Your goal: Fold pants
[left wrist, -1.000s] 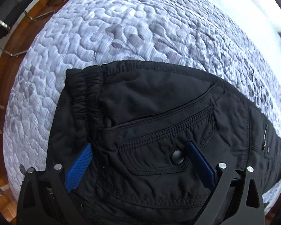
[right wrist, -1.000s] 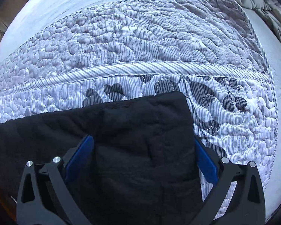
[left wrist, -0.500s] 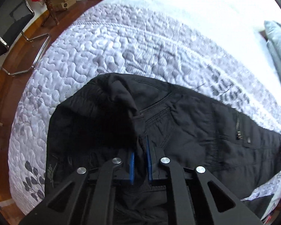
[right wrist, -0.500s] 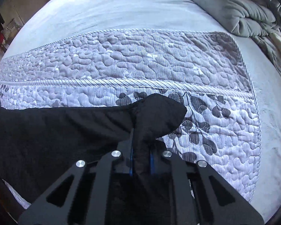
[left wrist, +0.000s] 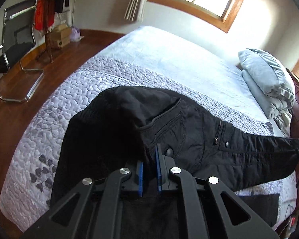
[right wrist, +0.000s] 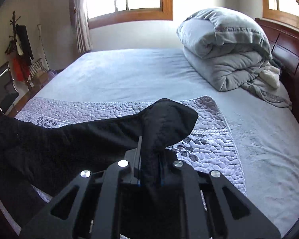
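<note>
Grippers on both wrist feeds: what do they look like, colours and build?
Both match. The left gripper and right gripper have matte black angular linkage arms with triangular cut-outs, round silver pivot bolts, and blue pads on the fingers. No cables, markings, sleeves or hands show.

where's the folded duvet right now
In the right wrist view the folded grey duvet sits at the upper right, on the bed against the wooden headboard, beyond the black pants.

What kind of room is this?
A bedroom, most likely in a home. A large bed with a wooden headboard fills the view, a folded grey duvet sits at its head, and clothes hang on a coat stand beside a chair.
</note>
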`<action>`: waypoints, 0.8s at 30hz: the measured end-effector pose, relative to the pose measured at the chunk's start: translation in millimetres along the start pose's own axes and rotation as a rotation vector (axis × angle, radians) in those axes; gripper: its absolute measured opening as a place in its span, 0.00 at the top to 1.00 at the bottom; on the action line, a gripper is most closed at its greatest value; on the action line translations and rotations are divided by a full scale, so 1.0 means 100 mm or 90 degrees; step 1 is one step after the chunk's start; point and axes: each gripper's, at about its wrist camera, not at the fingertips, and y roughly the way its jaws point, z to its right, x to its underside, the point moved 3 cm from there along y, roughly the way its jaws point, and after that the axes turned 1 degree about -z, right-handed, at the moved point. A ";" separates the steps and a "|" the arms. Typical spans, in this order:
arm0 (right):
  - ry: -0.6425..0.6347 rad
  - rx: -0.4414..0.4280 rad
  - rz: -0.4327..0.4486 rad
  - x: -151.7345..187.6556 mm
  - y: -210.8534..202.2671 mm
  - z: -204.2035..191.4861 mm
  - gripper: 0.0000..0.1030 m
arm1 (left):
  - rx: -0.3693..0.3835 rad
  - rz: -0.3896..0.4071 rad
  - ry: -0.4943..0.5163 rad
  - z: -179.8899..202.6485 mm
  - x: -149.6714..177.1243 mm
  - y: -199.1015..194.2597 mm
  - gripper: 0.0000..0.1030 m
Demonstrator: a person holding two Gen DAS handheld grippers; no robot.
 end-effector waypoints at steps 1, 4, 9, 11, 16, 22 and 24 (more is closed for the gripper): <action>-0.005 0.009 0.019 0.08 -0.17 -0.01 0.89 | 0.003 0.011 0.008 0.00 0.08 -0.10 0.91; -0.013 0.032 0.054 0.34 -0.45 0.02 0.88 | 0.023 0.037 0.009 -0.05 0.37 -0.38 0.91; 0.025 0.049 0.084 0.89 -0.83 0.08 0.87 | 0.053 0.054 -0.027 -0.26 0.95 -0.69 0.90; 0.051 0.057 0.081 1.17 -0.95 0.13 0.86 | 0.068 0.053 -0.053 -0.38 1.20 -0.77 0.89; 0.121 0.072 0.054 1.83 -1.13 0.22 0.85 | 0.071 0.049 -0.101 -0.65 1.61 -0.76 0.89; 0.181 0.096 0.012 2.46 -1.20 0.24 0.85 | 0.039 0.056 -0.153 -0.98 1.91 -0.78 0.88; 0.184 0.111 0.001 2.59 -1.21 0.20 0.78 | 0.033 0.047 -0.158 -1.03 1.99 -0.77 0.88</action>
